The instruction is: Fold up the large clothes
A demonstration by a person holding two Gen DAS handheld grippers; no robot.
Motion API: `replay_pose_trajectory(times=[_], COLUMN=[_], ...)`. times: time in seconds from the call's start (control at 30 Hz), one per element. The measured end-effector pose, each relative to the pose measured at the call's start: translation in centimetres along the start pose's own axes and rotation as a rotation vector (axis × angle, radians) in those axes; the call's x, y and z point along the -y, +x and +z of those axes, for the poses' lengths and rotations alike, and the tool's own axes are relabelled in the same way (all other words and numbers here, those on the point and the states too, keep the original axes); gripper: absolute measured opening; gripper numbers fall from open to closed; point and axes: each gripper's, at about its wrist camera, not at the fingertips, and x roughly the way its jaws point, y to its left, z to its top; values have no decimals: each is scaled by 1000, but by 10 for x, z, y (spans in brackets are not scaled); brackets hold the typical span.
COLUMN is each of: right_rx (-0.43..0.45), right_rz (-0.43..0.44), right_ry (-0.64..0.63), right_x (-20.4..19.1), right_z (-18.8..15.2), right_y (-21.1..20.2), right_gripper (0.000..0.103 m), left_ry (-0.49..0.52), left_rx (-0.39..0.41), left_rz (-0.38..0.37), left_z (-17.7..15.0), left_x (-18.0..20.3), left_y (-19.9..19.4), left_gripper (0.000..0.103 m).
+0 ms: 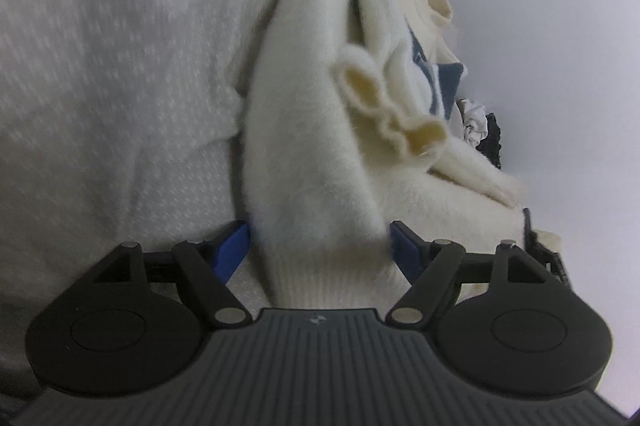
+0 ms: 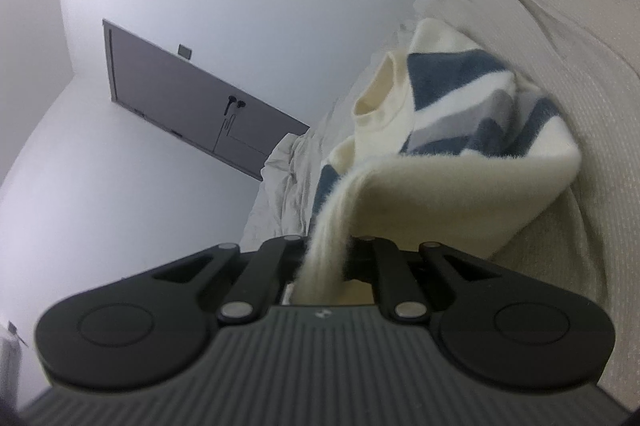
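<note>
On the pale bedspread (image 1: pixel 100 65), a cream sweater (image 1: pixel 320 153). Between wide-open left gripper (image 1: pixel 320 246) fingers, unpinched. Clamped in the closed right gripper (image 2: pixel 326 258).

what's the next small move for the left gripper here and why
Probably close the left gripper on the cream sweater: its blue pads stand open either side of the fabric without pinching, while the right gripper is already shut on an edge. Both ends held lets the fold start.

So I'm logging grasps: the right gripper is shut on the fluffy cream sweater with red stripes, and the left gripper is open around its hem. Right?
Nearly. The stripes are blue and grey, not red, as the right wrist view shows. The right gripper is shut on the fluffy cream sweater; the left gripper is open around its hem.
</note>
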Motion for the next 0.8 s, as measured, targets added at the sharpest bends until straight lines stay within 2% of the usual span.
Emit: replay_pose_trajectory(times=[0.13,0.27,0.37,0.43,0.47,0.5,0.53,0.6,0.7,0.8], right_rx=[-10,-14,-11,-7,-7,-8,-9,-3,10,22], right_rz=[-16,-17,-26,-47,-52,-54,-55,-57,-58,-56], right_ry=[52,80,57,41,40,43,44,24,-23,-41], right_x=[14,22,23,24,26,27,27,23,14,9], right_z=[0,0,-1,-3,-4,-6,-8,-14,-22,-27], right_y=[0,-1,-1,-1,-2,-2,-3,-6,-12,-20], right_gripper=[9,9,9,9,9,9,9,9,9,9], left_ry=[-40,-28,-9,6,6,3,9,49,96,114], left_rx=[-9,11,33,46,56,65,75,97,141,212], left_rz=[-1,-4,-3,4,5,-5,-11,-11,-32,-67], left_z=[-1,-2,-4,-5,-6,-7,-7,-7,-6,-9], left_x=[-4,1,5,8,8,8,9,12,21,21], left_y=[17,30,32,31,30,27,24,20,14,-3], left_gripper=[80,85,83,74,59,50,46,31,21,17])
